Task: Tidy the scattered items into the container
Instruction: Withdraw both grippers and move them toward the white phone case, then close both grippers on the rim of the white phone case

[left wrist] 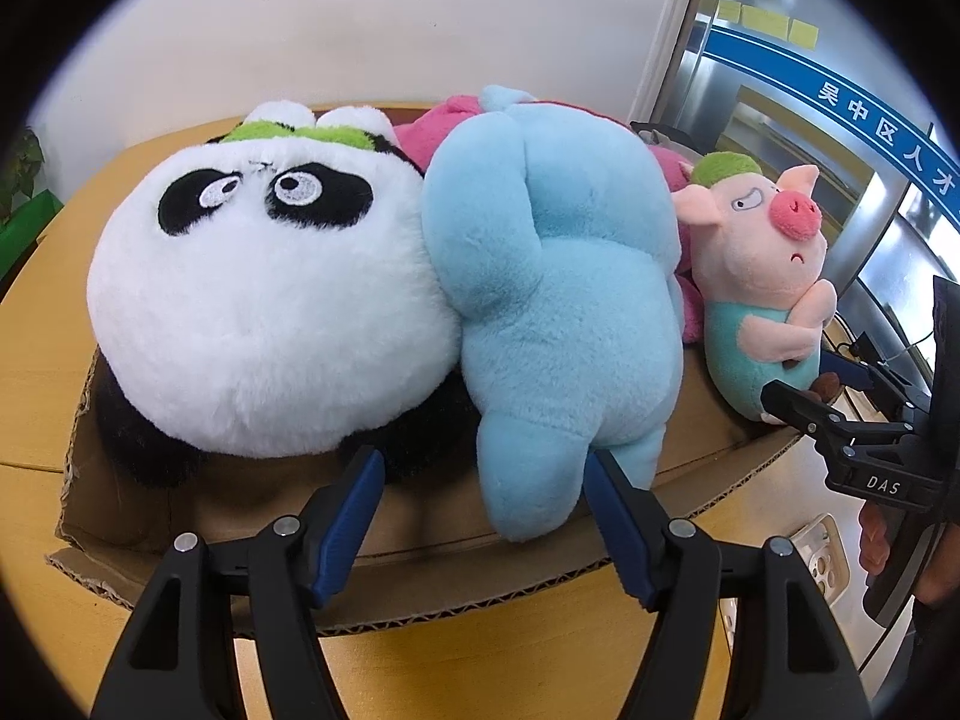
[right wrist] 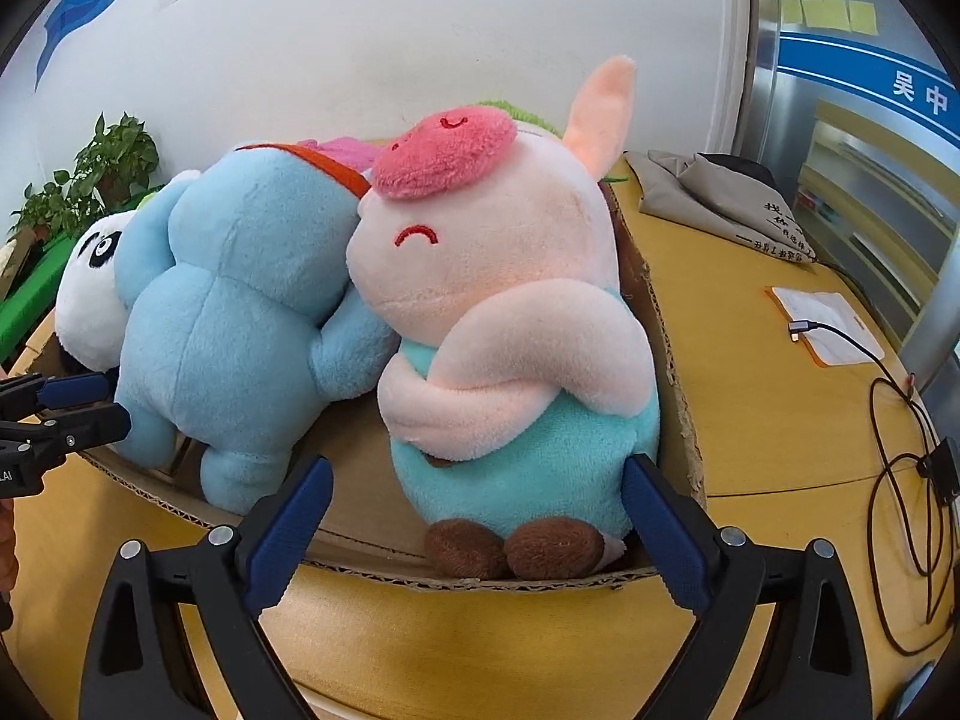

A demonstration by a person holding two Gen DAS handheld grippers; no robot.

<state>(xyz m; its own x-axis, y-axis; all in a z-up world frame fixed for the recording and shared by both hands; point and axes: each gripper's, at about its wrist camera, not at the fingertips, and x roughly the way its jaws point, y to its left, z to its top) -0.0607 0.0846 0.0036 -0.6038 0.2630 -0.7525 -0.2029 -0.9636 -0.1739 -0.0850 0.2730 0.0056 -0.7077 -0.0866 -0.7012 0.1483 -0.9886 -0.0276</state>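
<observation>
Both jaws gape wide on the left hand-held gripper (left wrist: 483,516), which holds nothing; a leg of the blue plush (left wrist: 552,300) hangs just ahead of it, between the blue pads. The right hand-held gripper (right wrist: 477,531) is likewise spread and empty, its pads flanking the base of the pig plush (right wrist: 510,372) without visibly pressing it.

All the toys in view sit in the shallow cardboard box (left wrist: 420,576). Straight ahead of the left hand-held gripper, the panda plush (left wrist: 264,300) lies pressed against the blue plush; a pink plush (left wrist: 444,129) peeks out behind them. The pig stands upright at the box's right end, leaning on the blue plush.

The tidying looks largely done. A sound finish would be to draw both tools straight back, clear of the fur, so the upright pig is not snagged or tipped over the low wall; the dangling blue leg may want nudging inward.

Beyond the box, the yellow wooden table (right wrist: 750,420) carries a black cable (right wrist: 900,480), a notepad (right wrist: 828,324) and what appears to be a folded grey bag (right wrist: 720,192). Farther off stand a white wall, potted plants (right wrist: 96,174) and a steel-framed door (left wrist: 780,90) with a blue sign.
</observation>
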